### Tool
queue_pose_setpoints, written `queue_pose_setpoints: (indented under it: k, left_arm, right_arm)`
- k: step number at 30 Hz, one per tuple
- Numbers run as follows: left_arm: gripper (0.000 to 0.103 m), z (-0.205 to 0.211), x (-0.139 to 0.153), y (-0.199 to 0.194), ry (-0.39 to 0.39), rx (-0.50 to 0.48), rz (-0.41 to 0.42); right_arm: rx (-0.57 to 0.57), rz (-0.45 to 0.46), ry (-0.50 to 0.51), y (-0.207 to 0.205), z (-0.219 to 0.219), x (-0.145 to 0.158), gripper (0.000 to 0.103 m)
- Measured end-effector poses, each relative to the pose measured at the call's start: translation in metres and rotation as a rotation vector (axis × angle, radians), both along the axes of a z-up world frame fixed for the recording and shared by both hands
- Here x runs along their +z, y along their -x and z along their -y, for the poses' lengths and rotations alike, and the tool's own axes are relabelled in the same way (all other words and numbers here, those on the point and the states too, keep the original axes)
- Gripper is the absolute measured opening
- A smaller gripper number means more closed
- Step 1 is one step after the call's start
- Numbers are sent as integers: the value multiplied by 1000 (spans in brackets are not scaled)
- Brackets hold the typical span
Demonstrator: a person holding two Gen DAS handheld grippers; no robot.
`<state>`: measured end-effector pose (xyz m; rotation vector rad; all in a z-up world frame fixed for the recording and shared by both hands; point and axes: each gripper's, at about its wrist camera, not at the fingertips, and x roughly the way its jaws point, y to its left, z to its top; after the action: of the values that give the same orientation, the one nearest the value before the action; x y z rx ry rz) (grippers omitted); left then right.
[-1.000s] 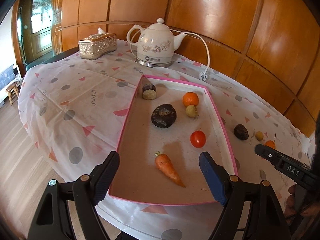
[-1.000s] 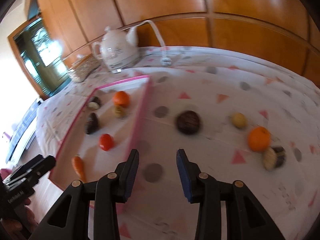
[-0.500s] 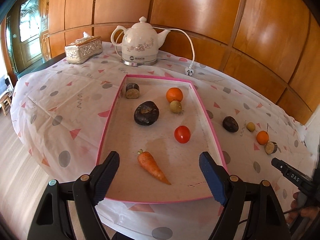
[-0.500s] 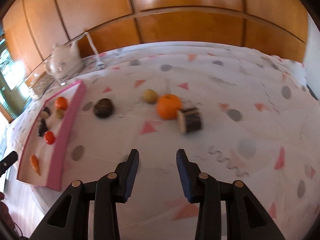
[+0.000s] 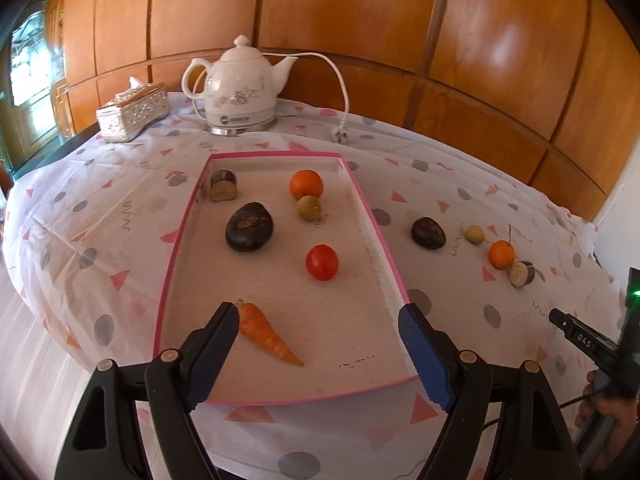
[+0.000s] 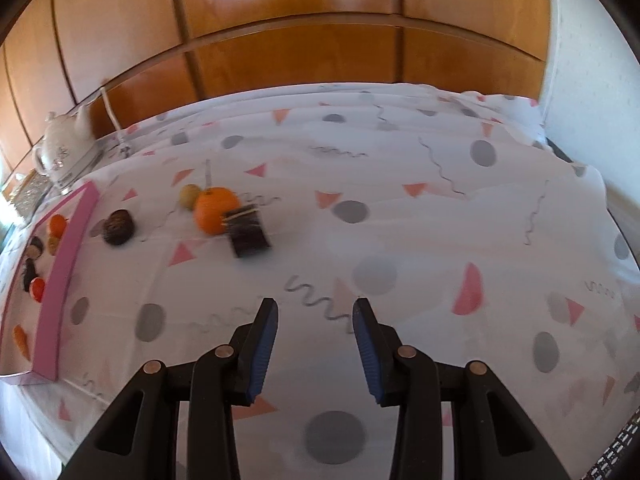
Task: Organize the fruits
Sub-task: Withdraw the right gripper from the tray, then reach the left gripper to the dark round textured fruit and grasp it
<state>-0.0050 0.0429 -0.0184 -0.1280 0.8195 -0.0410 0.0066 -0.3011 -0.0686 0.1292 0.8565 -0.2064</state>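
Two grippers, black frames w/ ribbed blue pads. Left gripper (image 5: 318,340) spread wide, nothing pinched, hovering over near end of tray (image 5: 382,250); left pad just beside carrot top. Right gripper (image 6: 315,326) part-spread, empty, above bare cloth (image 6: 400,240), well apart from fruit.

One tray: shallow rectangle, pink rim, pale matte floor. Inside, near to far, 6 items: 1 carrot (image 5: 268,332), tapered, orange; 1 tomato (image 5: 322,262), round, glossy red; 1 dark fruit (image 5: 250,226), oval, rough-skinned; 1 small yellow-green ball (image 5: 309,207) touching 1 orange (image 5: 306,184); 1 cut dark piece (image 5: 223,186), pale face, in far left corner.

On cloth right of tray, 4 loose items: 1 cut dark piece (image 6: 248,232), stubby cylinder, touching 1 orange (image 6: 214,208); 1 small yellowish ball (image 6: 189,196) just behind; 1 dark round fruit (image 6: 118,227) nearest tray.

Cloth: thin white plastic, wrinkled, pink triangles, grey dots, squiggles.

Far: 1 white ceramic kettle (image 5: 240,92), floral, metal base, white cord + plug; 1 ornate tissue box (image 5: 132,112). Behind, glossy wood panels (image 5: 360,20).
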Motion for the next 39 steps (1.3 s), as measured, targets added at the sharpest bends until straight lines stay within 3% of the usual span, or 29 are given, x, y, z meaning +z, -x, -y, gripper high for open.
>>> queue_pose_setpoints:
  k: [13,17,20,26,31,39]
  left_arm:
    - [81,46,12,-14,-27,-235,7]
    - [70,64,16,-28,-19,-331,-22]
    - [68,77,18,-46,3,-372,-61]
    - [59,98,10,-89,29,-404,-141]
    - [64,113,-4,-129,-22,-359,-182]
    - [64,134,-26,-164,-74,-353,-228]
  right_arm:
    - [-67,0,28,5,20,-12,39]
    - [-82,3,39,5,25,-15,39]
    - [-81,12,49,6,25,-16,39]
    - [-78,27,67,7,27,-19,40]
    - [-73,40,58,8,28,-20,44]
    - [-60,57,53,9,26,-23,50]
